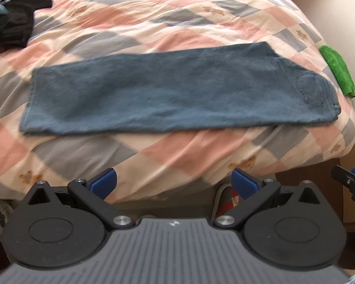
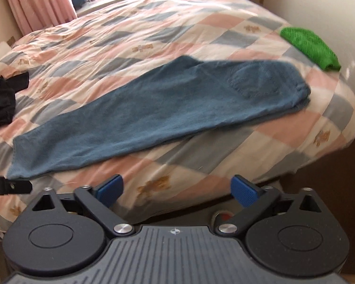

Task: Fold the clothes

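Note:
A pair of blue jeans (image 1: 172, 90) lies flat on the bed, folded lengthwise, with the leg ends to the left and the waist and back pocket to the right. The right wrist view shows the same jeans (image 2: 153, 113) running slantwise from lower left to upper right. My left gripper (image 1: 174, 183) hovers over the bed's near edge, short of the jeans, jaws wide apart and empty. My right gripper (image 2: 177, 190) is likewise short of the jeans, open, with nothing between its blue pads (image 2: 245, 190).
The bed is covered by a pink, grey and cream checked quilt (image 1: 177, 11). A dark heap of clothes (image 1: 9, 16) sits at the far left. A green folded cloth (image 1: 338, 71) lies at the right edge, by the wall. Pink curtains (image 2: 35, 0) hang behind the bed.

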